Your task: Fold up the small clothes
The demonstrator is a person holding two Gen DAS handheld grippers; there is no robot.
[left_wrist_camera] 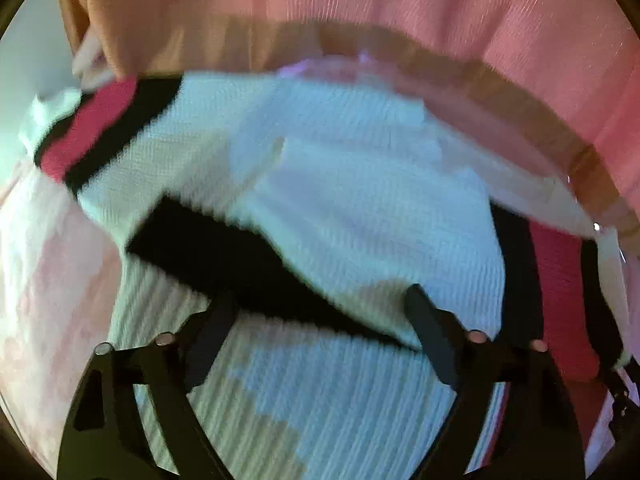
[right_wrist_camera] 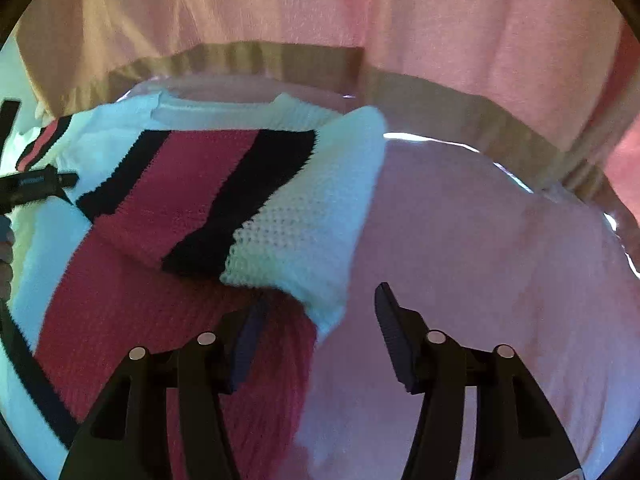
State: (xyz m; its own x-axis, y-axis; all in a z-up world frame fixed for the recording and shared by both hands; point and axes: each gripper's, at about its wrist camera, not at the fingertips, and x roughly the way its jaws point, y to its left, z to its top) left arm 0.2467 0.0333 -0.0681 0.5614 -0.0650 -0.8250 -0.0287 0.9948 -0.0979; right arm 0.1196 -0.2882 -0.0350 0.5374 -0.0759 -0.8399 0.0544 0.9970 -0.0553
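A small white knit sweater [left_wrist_camera: 352, 208] with black and red stripes lies on a pink-covered table [right_wrist_camera: 500, 280]. In the left wrist view it fills the frame, blurred. My left gripper [left_wrist_camera: 320, 308] is open just above its white middle, with nothing between the fingers. In the right wrist view a striped sleeve [right_wrist_camera: 224, 200] lies folded across the sweater's body [right_wrist_camera: 120, 312]. My right gripper [right_wrist_camera: 320, 304] is open at the sleeve's white cuff, the left finger [right_wrist_camera: 248, 340] over the red knit. The left gripper's finger [right_wrist_camera: 36, 186] shows at the far left edge.
A pink curtain [right_wrist_camera: 400, 12] with a tan hem hangs close behind the table's far edge. The pink tabletop extends to the right of the sweater in the right wrist view. A pale wall [left_wrist_camera: 32, 60] shows at the far left.
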